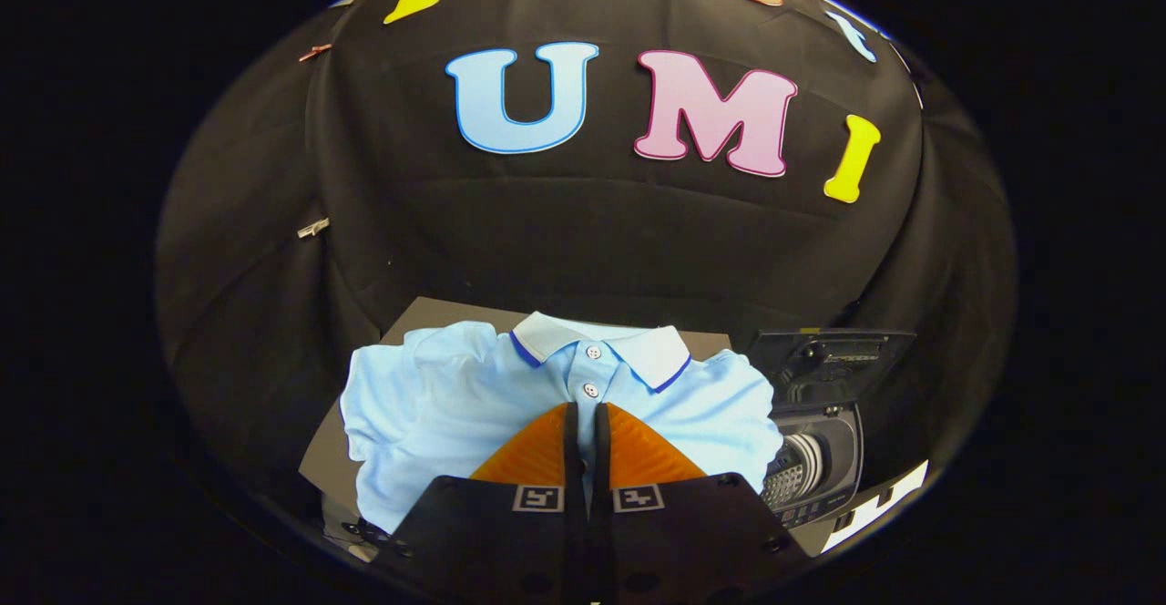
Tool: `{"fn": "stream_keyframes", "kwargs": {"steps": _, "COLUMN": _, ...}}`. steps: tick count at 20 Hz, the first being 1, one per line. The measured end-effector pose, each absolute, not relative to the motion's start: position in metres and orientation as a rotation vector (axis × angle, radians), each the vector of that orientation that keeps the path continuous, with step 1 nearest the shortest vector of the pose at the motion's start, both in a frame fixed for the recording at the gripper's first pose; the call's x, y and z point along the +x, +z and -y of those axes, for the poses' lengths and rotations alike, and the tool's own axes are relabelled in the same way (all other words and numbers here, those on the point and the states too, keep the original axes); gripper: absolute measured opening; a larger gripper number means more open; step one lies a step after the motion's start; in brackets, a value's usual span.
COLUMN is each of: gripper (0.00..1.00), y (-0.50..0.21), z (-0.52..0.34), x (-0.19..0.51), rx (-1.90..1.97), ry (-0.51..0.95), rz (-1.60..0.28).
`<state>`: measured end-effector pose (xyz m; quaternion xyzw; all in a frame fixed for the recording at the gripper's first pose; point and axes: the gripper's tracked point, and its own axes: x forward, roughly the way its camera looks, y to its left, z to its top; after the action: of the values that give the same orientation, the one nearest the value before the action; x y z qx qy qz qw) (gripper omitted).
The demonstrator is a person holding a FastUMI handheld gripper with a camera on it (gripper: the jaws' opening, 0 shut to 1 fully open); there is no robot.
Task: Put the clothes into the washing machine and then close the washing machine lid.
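A: Where does the gripper (pixel 584 409) stand?

B: Its two fingers are drawn close, a thin slit left between them, their tips over the button placket of the polo shirt (pixel 455 405). Whether any cloth is pinched in that slit cannot be told; the fingers hide the spot.

A: And the shirt relative to the fingers?

B: It lies straight ahead at twelve o'clock and spreads out to nine and three. The collar (pixel 597 343) sits just beyond the tips, two small buttons (pixel 591 390) in line with the slit. One sleeve bulges toward ten o'clock.

A: The gripper's pose?

B: It points forward and down onto the shirt front, with square markers on its body behind the fingers.

A: Materials?

B: The shirt is pale blue knit, soft and rumpled, the collar white with a dark blue edge. It rests on a flat grey board (pixel 321 450).

A: The washing machine (pixel 820 459)?

B: At three o'clock, just beside the shirt's right sleeve. It is dark and glossy, its lid (pixel 833 359) raised upright, the ribbed drum showing inside.
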<state>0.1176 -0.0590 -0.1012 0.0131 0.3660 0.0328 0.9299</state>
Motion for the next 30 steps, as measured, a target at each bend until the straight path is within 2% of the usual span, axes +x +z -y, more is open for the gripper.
{"fn": "stream_keyframes", "kwargs": {"steps": 11, "gripper": 0.05, "y": -0.081, "z": 0.135, "x": 0.116, "rx": 0.112, "ry": 0.112, "rz": -0.724}}
{"fn": "stream_keyframes", "kwargs": {"steps": 16, "gripper": 0.05, "y": -0.087, "z": 0.171, "x": 0.115, "rx": 0.207, "ry": 0.157, "rz": -0.782}}
{"fn": "stream_keyframes", "kwargs": {"steps": 30, "gripper": 0.05, "y": -0.095, "z": 0.298, "x": 0.13, "rx": 0.298, "ry": 0.311, "rz": -0.789}}
